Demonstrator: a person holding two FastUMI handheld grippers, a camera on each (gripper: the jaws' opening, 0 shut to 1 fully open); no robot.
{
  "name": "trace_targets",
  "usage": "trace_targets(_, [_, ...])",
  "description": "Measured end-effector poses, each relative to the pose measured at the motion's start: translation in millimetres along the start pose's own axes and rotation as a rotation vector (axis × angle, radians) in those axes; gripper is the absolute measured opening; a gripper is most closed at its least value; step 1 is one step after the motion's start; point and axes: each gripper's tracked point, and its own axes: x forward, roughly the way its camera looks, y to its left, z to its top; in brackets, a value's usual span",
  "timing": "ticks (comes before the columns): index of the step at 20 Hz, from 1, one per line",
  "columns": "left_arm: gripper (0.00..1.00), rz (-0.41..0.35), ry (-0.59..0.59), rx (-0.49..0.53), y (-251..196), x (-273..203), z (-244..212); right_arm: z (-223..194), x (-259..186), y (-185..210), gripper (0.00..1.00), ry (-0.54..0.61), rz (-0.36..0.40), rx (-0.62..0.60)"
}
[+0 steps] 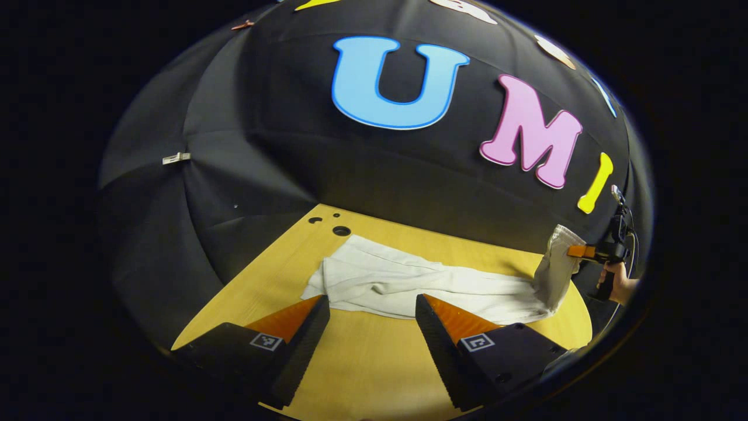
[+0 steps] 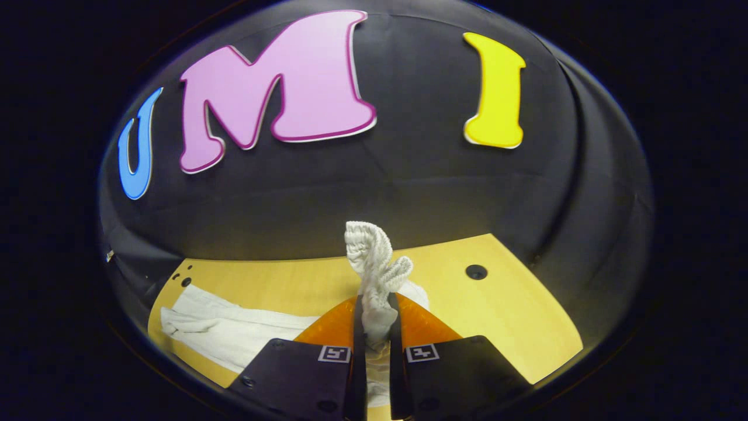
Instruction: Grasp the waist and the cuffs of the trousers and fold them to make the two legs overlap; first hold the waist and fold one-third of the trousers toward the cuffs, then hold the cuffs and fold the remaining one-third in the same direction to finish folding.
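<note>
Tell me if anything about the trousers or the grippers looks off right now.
Nothing damaged or spilled. The white trousers lie rumpled rather than flat on the wooden table. One end is lifted off the table, bunched between the right gripper fingers. The left gripper is open, holding nothing, short of the cloth.
</note>
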Motion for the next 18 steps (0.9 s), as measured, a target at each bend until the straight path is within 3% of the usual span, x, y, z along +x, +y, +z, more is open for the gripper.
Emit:
trace_targets(4, [0.92, 0.026, 0.016, -0.034, 35, 11, -10, -5, 5, -7, 0.19, 0.061, 0.041, 0.002])
trace_targets(9, [0.95, 0.051, 0.038, -0.088, 64, 38, -21, -12, 12, -7, 0.2, 0.133, 0.053, -0.017])
trace_targets(16, [0.96, 0.046, 0.038, -0.147, 71, 84, -23, -23, 13, -14, 0.42, 0.217, 0.128, 0.001])
trace_targets(18, [0.95, 0.047, 0.04, -0.139, 70, 97, -22, -35, 10, -8, 0.44, 0.244, 0.147, -0.01])
